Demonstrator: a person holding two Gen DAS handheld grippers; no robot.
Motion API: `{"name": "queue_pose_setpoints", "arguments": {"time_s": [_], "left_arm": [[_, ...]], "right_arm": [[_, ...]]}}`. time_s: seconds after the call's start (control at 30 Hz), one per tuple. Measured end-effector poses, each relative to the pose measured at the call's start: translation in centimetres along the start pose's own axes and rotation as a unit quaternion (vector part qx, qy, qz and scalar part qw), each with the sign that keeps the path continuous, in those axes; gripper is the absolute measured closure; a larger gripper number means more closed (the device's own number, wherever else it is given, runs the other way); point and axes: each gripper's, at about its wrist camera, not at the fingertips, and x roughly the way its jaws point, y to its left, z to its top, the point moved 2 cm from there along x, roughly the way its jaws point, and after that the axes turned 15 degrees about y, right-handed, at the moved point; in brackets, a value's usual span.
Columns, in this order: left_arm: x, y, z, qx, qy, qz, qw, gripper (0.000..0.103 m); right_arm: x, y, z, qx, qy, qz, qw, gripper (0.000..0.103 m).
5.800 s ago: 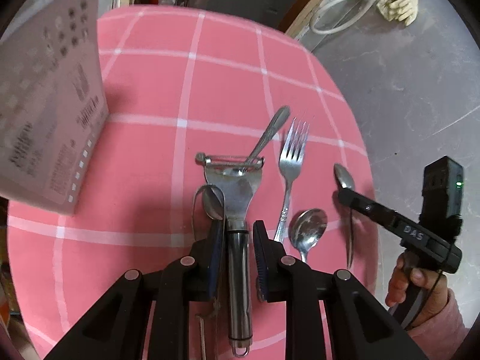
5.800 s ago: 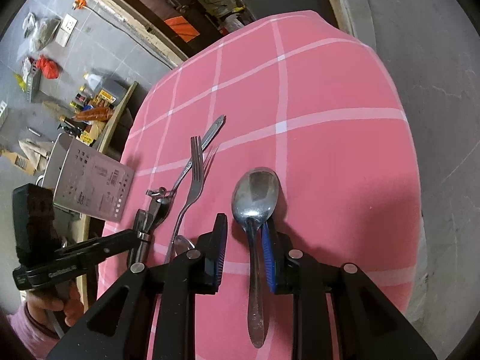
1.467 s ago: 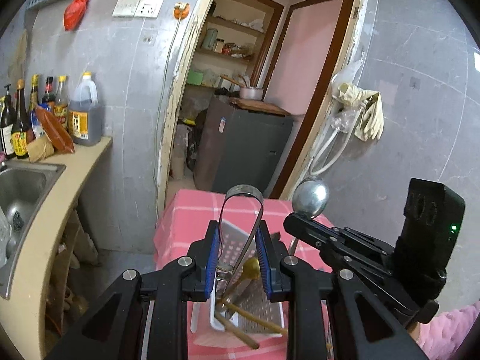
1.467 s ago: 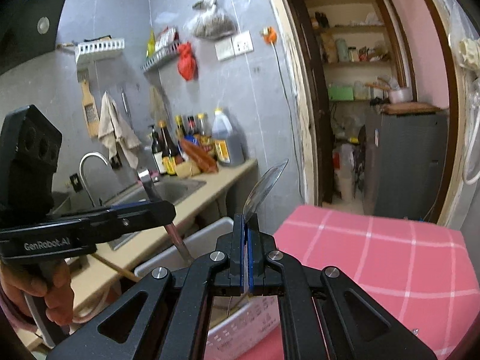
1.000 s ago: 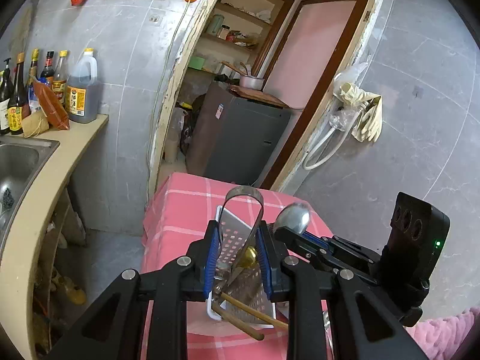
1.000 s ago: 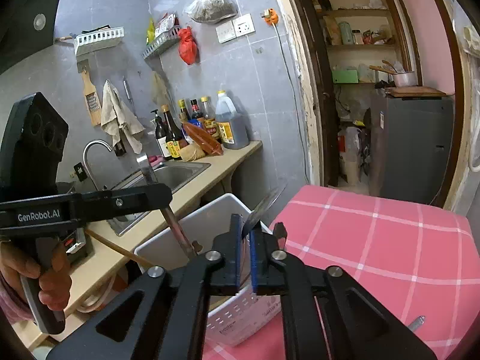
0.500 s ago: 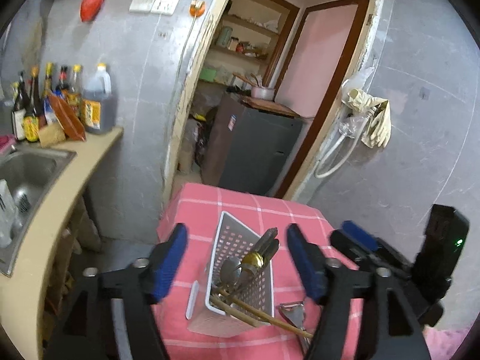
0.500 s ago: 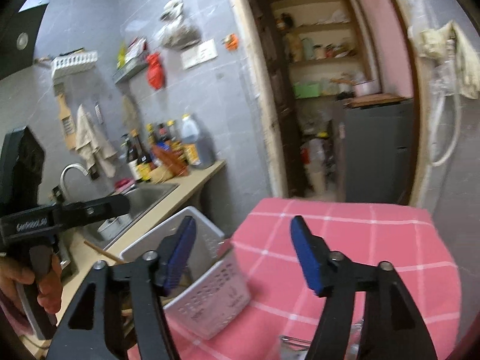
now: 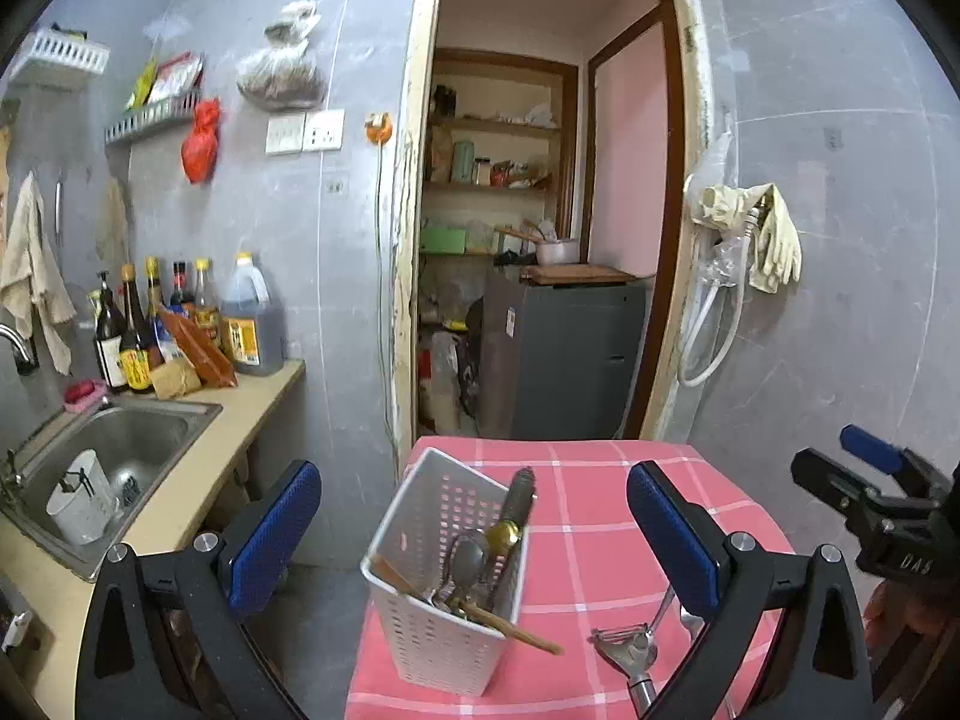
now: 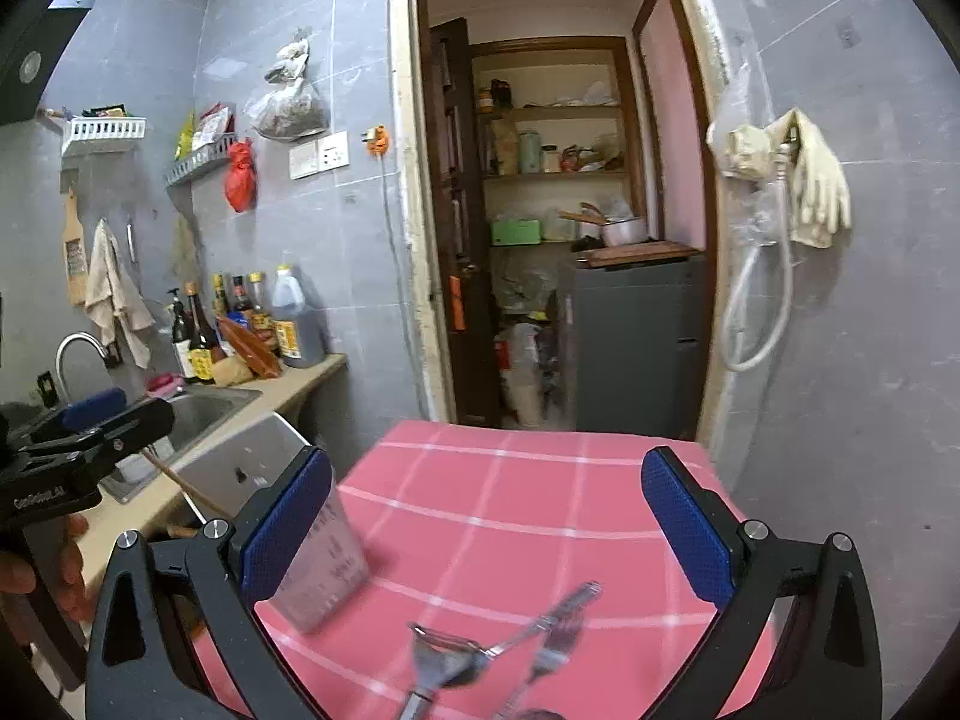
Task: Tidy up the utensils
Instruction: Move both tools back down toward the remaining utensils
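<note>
Table (image 9: 600, 516) with the pink checked cloth fills the lower part of both wrist views, and on it the biggest change is at the white perforated basket (image 9: 444, 618). One second ago each gripper was closed on a utensil above this basket; now both utensils are released. The left gripper (image 9: 474, 528) has its blue pads wide apart and still opening, with nothing between them, only the basket seen behind the gap. The right gripper (image 10: 486, 522) is the same: jaws wide, still opening, empty. Both have also drawn back from the basket compared with half a second ago. For the task this means, I judge, that one round of sorting is finished and both hands are free for the next pickup.

Inside the basket stand several pieces, leaning to the right wall: a dark handle with a gold-coloured ring (image 9: 516, 510), at least one metal spoon (image 9: 469, 558), and wooden chopsticks (image 9: 480, 612) that lie slanted and stick out over the near rim. How many pieces are at the bottom I cannot tell.

Utensils not yet sorted lie on the cloth in front of the basket: the peeler (image 10: 441, 660), a fork (image 10: 552, 654) just beside it, and a thin handle (image 10: 558, 600) crossing behind them. They are blurred in the right view.
</note>
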Motion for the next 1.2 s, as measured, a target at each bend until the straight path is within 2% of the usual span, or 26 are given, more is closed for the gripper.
{"name": "queue_pose_setpoints", "arguments": {"time_s": [0.27,0.43,0.7,0.9,1.0,1.1,1.17,1.2], "left_arm": [[-1.8,-2.2,-2.7,-0.008,-0.011,0.000,0.9999,0.000],[-2.4,-3.4,-4.8,-0.012,0.008,-0.011,0.9998,0.000],[-0.7,-5.2,-8.0,-0.012,0.078,-0.036,0.9963,0.000],[3.0,-6.3,-10.2,-0.013,0.151,-0.064,0.9864,0.000],[4.8,-6.7,-11.0,-0.018,0.176,-0.072,0.9817,0.000],[6.7,-7.1,-11.6,-0.020,0.194,-0.078,0.9777,0.000],[8.0,-7.2,-11.8,-0.023,0.207,-0.083,0.9745,0.000],[8.7,-7.3,-11.9,-0.027,0.216,-0.086,0.9722,0.000]], "right_arm": [[-2.2,-3.3,-2.7,0.003,0.023,-0.024,0.999,0.001],[-2.3,-5.4,-4.9,0.011,0.056,-0.020,0.998,0.001],[-0.2,-8.0,-8.9,0.035,0.129,0.017,0.991,0.001],[3.0,-9.2,-11.9,0.057,0.186,0.044,0.980,0.002],[4.5,-9.5,-13.4,0.056,0.208,0.054,0.975,0.002],[5.9,-9.7,-14.4,0.057,0.226,0.063,0.970,0.013],[6.5,-9.7,-14.5,0.054,0.235,0.069,0.968,0.025],[7.0,-9.6,-14.6,0.050,0.238,0.073,0.967,0.027]]}}
